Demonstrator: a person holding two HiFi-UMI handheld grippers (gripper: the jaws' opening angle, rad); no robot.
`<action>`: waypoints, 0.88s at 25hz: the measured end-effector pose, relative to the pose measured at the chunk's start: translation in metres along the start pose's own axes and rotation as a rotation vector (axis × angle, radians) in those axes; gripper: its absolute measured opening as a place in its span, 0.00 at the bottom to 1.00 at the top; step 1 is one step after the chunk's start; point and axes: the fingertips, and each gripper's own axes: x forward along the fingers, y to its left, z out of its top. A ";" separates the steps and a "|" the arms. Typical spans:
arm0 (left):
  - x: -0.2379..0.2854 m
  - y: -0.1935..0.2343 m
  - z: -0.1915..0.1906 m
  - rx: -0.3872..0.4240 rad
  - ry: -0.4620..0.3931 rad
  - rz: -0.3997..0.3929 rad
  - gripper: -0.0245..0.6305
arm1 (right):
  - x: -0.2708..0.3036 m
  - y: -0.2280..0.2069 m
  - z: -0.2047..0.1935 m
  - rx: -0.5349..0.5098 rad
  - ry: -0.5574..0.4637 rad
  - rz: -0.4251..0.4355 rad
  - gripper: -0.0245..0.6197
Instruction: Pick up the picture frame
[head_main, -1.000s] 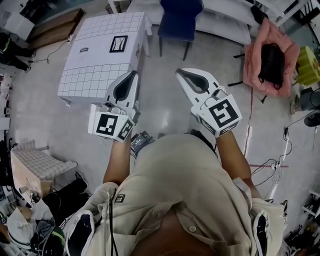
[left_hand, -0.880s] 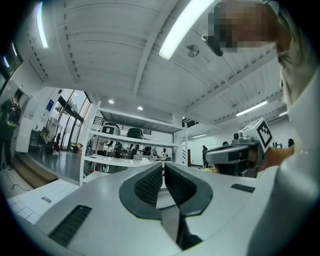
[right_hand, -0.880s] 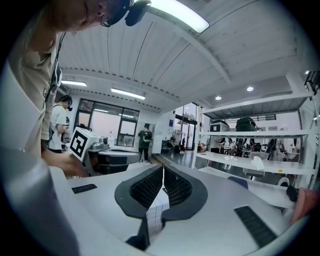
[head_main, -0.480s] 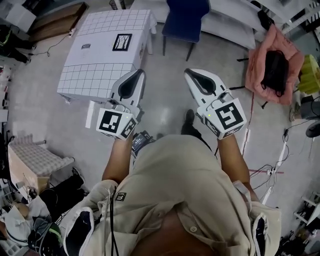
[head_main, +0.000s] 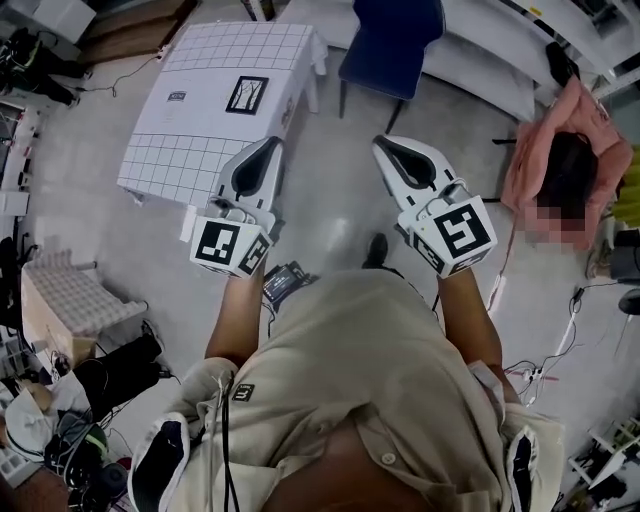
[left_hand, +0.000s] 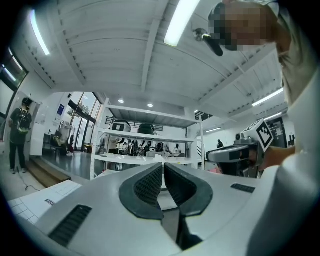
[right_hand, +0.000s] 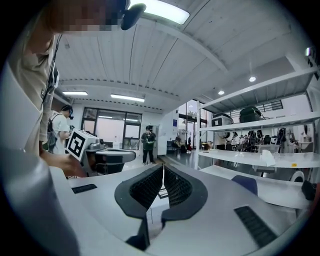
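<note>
The picture frame (head_main: 246, 95), black-edged with a pale picture, lies flat on a low table (head_main: 170, 150) covered in a white grid cloth, upper left in the head view. My left gripper (head_main: 262, 148) is held in the air over the table's near right corner, well short of the frame. It is shut with nothing in it, and its black pads (left_hand: 149, 182) meet. My right gripper (head_main: 385, 146) hangs over bare floor to the right of the table, also shut and empty, pads (right_hand: 176, 187) together. The frame does not show clearly in either gripper view.
A blue chair (head_main: 390, 40) stands beyond the table's right side. A long white bench (head_main: 470, 70) runs behind it. A pink cushion (head_main: 545, 170) lies at the far right, with cables (head_main: 545, 360) on the floor. Boxes and clutter (head_main: 70, 320) crowd the left.
The table and frame have drifted lower and to the right in the head view as the person moves toward them. Both grippers stay shut and held out in front.
</note>
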 end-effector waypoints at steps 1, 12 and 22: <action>0.010 -0.001 -0.001 0.001 0.002 0.010 0.08 | 0.001 -0.012 -0.001 0.004 -0.002 0.007 0.08; 0.098 -0.010 -0.006 0.028 0.025 0.137 0.08 | 0.001 -0.120 -0.009 0.013 -0.017 0.097 0.08; 0.132 -0.014 -0.006 0.063 0.042 0.215 0.08 | -0.008 -0.173 -0.018 0.037 -0.037 0.124 0.08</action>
